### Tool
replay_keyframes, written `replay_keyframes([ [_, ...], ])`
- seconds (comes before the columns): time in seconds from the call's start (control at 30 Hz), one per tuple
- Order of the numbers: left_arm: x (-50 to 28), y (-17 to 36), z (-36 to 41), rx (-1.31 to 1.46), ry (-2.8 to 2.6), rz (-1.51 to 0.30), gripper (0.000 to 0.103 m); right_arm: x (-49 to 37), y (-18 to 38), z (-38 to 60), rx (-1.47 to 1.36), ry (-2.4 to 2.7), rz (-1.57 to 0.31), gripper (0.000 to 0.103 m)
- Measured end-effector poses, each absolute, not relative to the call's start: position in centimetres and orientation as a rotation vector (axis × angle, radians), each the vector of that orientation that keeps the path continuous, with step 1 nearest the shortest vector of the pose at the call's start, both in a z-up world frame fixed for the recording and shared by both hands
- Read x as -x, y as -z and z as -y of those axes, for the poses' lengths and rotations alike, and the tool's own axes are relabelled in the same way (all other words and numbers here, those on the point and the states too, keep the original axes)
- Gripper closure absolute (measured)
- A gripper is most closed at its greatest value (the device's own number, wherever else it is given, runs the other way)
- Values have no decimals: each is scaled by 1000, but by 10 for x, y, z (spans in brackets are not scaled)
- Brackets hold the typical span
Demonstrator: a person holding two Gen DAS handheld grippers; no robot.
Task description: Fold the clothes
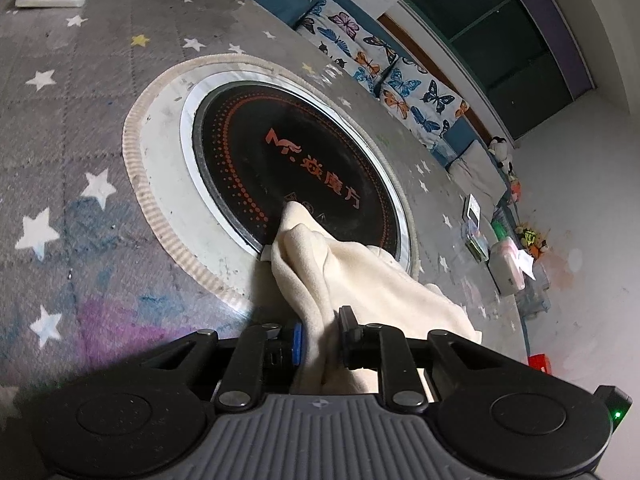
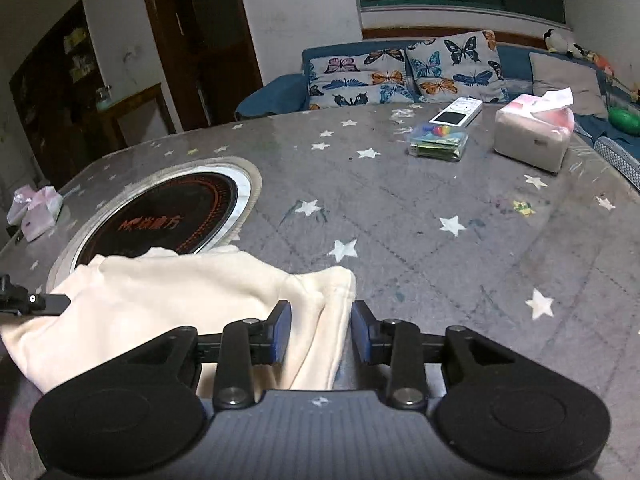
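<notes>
A tissue box [image 2: 534, 136] and remote [image 2: 456, 113] sit near butterfly cushions [image 2: 404, 70].

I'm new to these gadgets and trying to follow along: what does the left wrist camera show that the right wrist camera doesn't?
Only the left wrist view shows the left gripper closed on a bunch of the cream garment, and a red item on the floor.

Only the right wrist view shows the right gripper, fingers apart around a fold of the garment, plus a dark wooden door.

Both show the star-patterned table, the round black cooktop, the butterfly cushions and the tissue box.
</notes>
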State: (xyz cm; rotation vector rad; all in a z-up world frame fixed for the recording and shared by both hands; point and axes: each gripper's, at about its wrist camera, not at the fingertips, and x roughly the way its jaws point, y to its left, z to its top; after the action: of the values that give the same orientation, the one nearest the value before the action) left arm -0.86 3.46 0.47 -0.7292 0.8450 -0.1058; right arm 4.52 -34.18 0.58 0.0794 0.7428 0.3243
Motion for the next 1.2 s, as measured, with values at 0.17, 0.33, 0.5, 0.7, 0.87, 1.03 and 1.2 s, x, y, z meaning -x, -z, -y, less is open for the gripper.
replay_keyframes([
  [0.17,8,-9,-28,662,112,-826,85,-43,-5,339,-119,-352,-738,91],
  [0.33,9,-21,-21,609,139,-795,88,-30,-17,341,-123,-346,-690,93],
  [0.5,2,-36,-3,563,201,-771,89,-14,-33,354,-119,-320,-636,93],
  [0.7,-9,-47,34,508,283,-763,89,0,-47,380,-102,-247,-602,93],
  [0.87,-20,-53,67,470,345,-766,89,7,-55,405,-94,-175,-579,93],
  [1.03,-32,-56,101,421,400,-783,89,12,-61,430,-83,-112,-566,93],
  [1.2,-41,-57,135,362,447,-794,89,17,-64,453,-77,-54,-558,93],
])
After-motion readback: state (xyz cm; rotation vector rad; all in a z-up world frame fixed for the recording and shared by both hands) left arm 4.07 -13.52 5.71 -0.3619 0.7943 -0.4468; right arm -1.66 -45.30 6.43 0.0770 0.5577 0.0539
